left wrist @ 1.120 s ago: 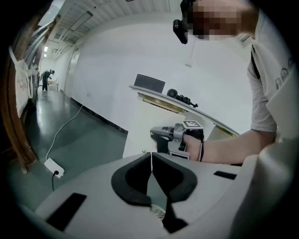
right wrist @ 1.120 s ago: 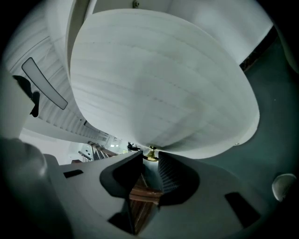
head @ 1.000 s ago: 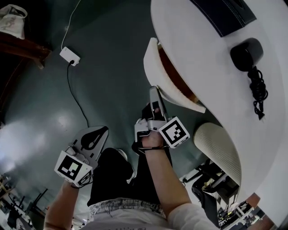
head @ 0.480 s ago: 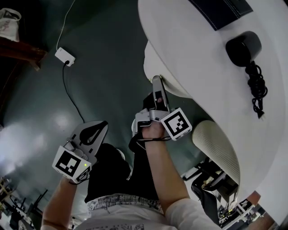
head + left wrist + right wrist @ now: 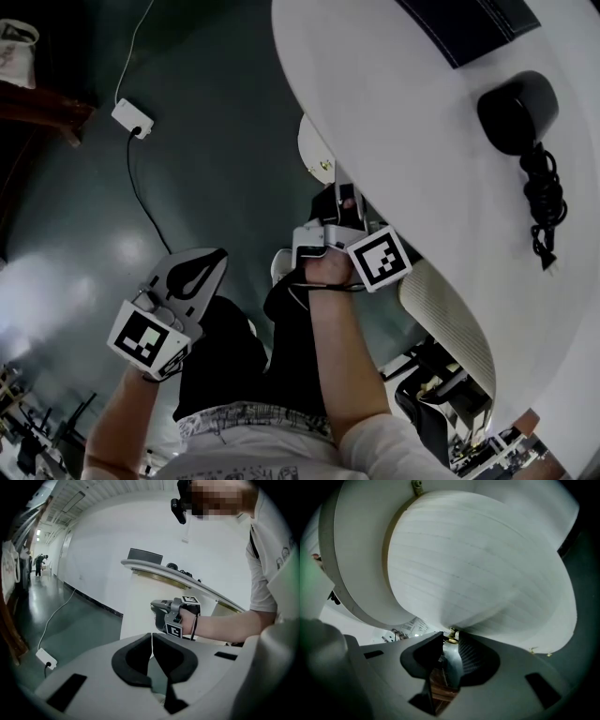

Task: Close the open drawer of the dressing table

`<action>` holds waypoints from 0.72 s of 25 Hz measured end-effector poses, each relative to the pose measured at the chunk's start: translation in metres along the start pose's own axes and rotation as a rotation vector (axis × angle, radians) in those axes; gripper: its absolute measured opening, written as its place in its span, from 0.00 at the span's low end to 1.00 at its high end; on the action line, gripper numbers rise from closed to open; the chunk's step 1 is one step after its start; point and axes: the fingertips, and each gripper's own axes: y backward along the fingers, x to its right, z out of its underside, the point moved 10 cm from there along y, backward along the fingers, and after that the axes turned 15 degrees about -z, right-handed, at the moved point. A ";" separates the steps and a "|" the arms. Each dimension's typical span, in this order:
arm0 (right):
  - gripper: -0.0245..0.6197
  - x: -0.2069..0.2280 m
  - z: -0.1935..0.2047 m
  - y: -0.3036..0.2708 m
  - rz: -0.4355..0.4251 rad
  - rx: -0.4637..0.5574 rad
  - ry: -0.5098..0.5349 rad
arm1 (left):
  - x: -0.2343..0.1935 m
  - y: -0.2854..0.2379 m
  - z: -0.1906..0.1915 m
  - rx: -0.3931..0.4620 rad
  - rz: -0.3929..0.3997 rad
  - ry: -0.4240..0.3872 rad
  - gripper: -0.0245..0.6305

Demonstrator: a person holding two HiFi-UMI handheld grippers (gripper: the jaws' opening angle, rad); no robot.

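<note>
The white dressing table (image 5: 422, 141) fills the right of the head view. Only a thin piece of its curved drawer front (image 5: 317, 152) shows under the top. My right gripper (image 5: 345, 199) points level at that front. In the right gripper view its jaws (image 5: 451, 641) are shut on the small brass knob (image 5: 451, 637) of the white drawer front (image 5: 478, 573). My left gripper (image 5: 202, 267) hangs over the dark floor to the left, apart from the table. It is shut with nothing in it, tips touching (image 5: 151, 641).
A white power strip (image 5: 131, 117) with its cable lies on the floor at upper left. A black hair dryer (image 5: 514, 112) with a coiled cord sits on the table top. A ribbed white stool (image 5: 450, 319) stands beside my right arm.
The drawer has slid in under the table top until little of it shows. My right gripper went with it towards the table. The left gripper drifted slightly.
</note>
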 end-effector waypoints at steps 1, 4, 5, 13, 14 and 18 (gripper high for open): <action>0.21 0.000 0.000 0.000 -0.008 -0.001 0.001 | 0.000 -0.002 0.001 -0.002 -0.002 0.001 0.07; 0.21 0.002 -0.001 -0.001 -0.021 -0.013 0.001 | 0.004 -0.005 0.003 -0.005 -0.008 0.000 0.07; 0.21 0.002 -0.002 -0.001 -0.023 -0.017 0.002 | 0.006 -0.006 0.003 -0.005 -0.008 -0.001 0.07; 0.22 0.005 -0.005 0.000 -0.011 -0.051 -0.012 | 0.017 0.009 -0.008 0.001 -0.023 0.006 0.07; 0.23 0.006 -0.007 0.004 0.009 -0.056 -0.019 | 0.020 0.012 -0.010 0.000 -0.021 0.007 0.07; 0.32 -0.003 0.000 0.012 -0.016 -0.055 -0.095 | 0.028 0.026 -0.018 0.003 -0.014 0.005 0.07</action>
